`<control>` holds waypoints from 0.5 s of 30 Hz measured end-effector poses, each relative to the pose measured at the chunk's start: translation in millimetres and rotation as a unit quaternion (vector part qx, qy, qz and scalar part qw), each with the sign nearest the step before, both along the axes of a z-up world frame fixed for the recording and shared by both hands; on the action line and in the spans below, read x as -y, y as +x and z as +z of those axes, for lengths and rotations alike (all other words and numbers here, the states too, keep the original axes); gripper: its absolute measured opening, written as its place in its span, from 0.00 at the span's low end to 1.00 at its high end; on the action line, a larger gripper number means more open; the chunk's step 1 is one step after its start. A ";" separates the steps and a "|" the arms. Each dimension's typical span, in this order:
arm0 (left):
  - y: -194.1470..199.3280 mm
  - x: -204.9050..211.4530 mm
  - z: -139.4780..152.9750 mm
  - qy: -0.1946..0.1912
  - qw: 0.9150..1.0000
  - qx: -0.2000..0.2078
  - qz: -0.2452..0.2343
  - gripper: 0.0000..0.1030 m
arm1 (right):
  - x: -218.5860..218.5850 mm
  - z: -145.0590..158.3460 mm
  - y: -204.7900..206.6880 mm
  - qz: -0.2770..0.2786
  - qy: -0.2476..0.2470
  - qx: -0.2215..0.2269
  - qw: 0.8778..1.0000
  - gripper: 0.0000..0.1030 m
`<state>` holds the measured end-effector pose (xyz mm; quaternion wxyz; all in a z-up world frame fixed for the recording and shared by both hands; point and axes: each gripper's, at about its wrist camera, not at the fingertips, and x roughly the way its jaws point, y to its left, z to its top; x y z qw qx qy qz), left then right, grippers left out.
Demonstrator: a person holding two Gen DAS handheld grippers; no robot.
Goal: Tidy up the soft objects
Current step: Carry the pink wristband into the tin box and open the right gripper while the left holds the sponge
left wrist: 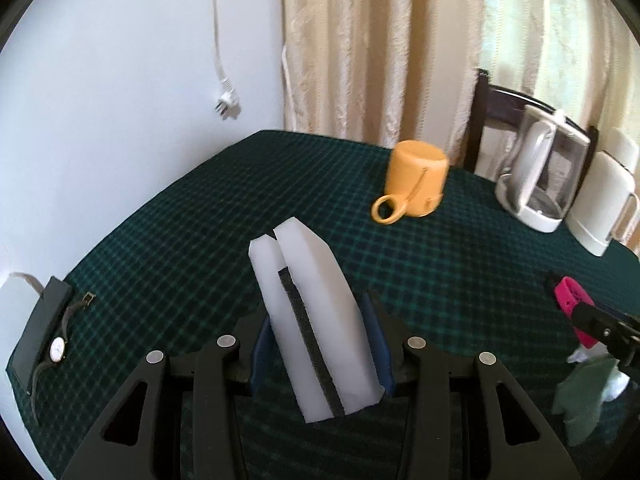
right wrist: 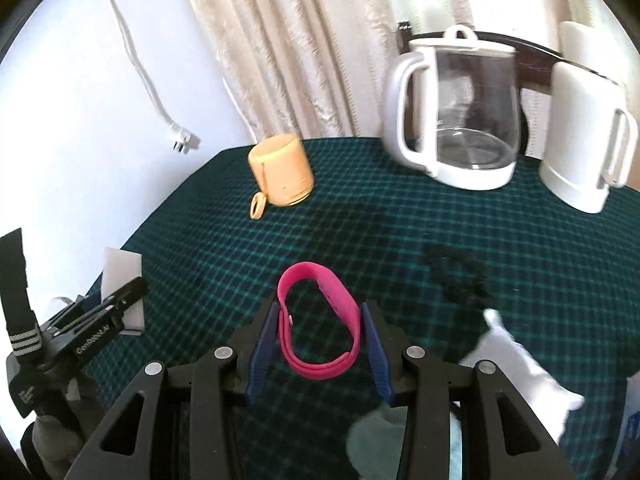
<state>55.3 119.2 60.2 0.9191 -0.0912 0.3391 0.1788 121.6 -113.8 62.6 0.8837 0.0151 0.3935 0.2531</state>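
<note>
On the table: two white sponges (left wrist: pixel 316 320) pressed together, one pink band (right wrist: pixel 318 322), one yellow speaker (left wrist: pixel 416 180), one glass kettle (right wrist: pixel 460 112), one white jug (right wrist: pixel 580 136), one wristwatch (left wrist: pixel 58 350), one dark box (left wrist: pixel 38 330), two grippers.

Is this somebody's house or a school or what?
Probably somebody's home, maybe a dining corner. A table under a dark green checked tablecloth holds a clear glass kettle with a white handle, cream curtains hang behind it, and a dark wooden chair stands at the table's far edge.
</note>
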 end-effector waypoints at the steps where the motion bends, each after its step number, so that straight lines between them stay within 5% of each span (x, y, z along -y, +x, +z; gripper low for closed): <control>1: -0.5 4.4 3.5 0.000 1.000 0.002 -0.004 0.42 | 3.0 0.1 -0.1 -0.004 0.001 0.001 1.000 0.44; 15: 15.7 75.7 33.9 0.008 0.998 0.015 -0.064 0.42 | 105.5 24.3 -8.2 -0.123 0.036 0.038 0.991 0.44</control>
